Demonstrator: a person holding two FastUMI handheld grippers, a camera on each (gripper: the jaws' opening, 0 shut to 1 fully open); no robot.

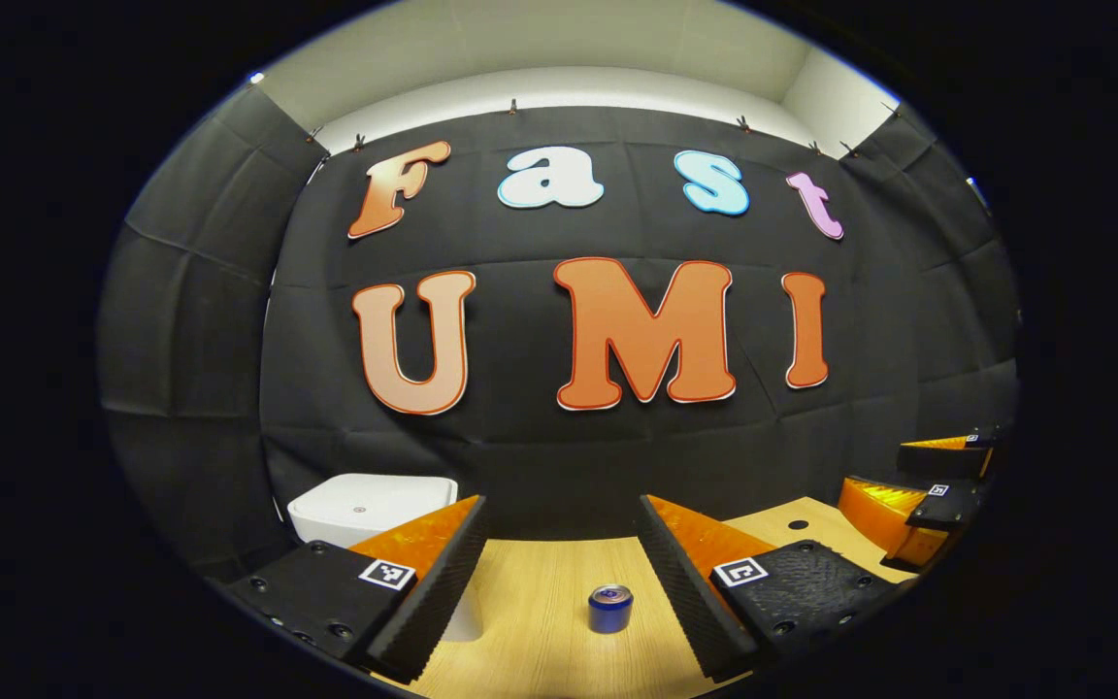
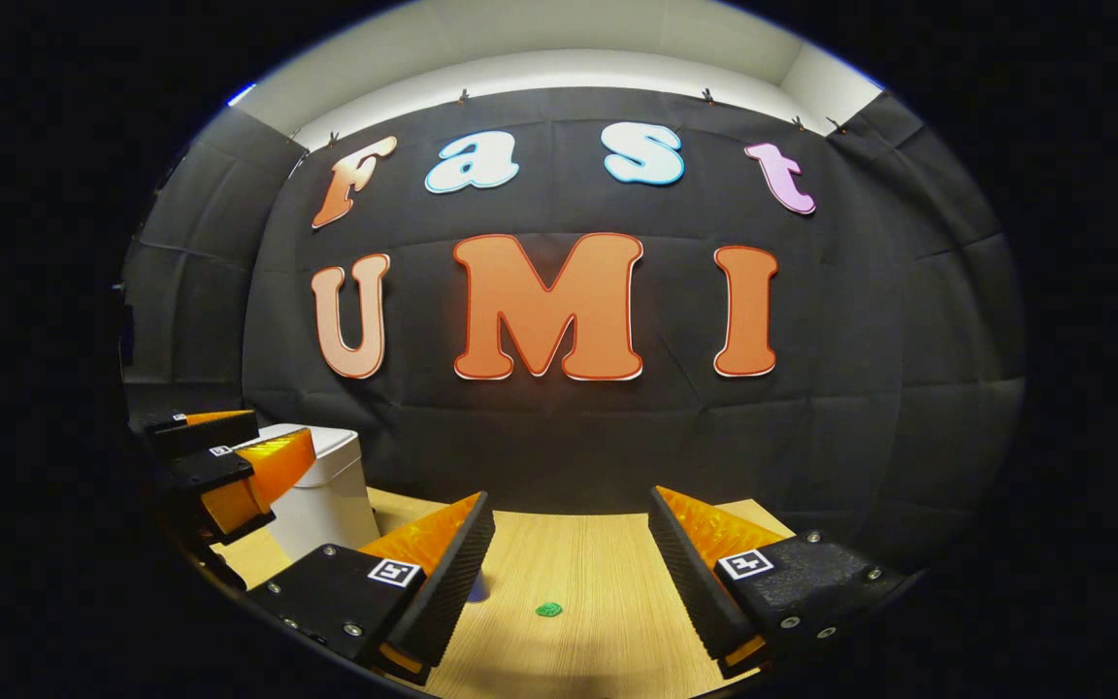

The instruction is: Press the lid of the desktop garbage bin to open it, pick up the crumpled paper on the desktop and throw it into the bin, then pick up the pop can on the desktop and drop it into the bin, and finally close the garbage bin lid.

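Both grippers hang with their jaws spread wide and nothing between them. Nearest, between the left gripper [image 1: 564,582] fingers and slightly ahead, the pop can [image 1: 610,609] stands upright on the wooden desktop [image 1: 530,602]. Ahead of the right gripper [image 2: 569,573], just beyond its jaws, lies a small green crumpled paper [image 2: 548,610]. Farther off, beyond the left finger of the left gripper, sits the white garbage bin [image 1: 370,507], lid apparently down, so pressing it looks like the first step. An off-centre press could skid the light bin, and a low sweep toward it risks toppling the can.
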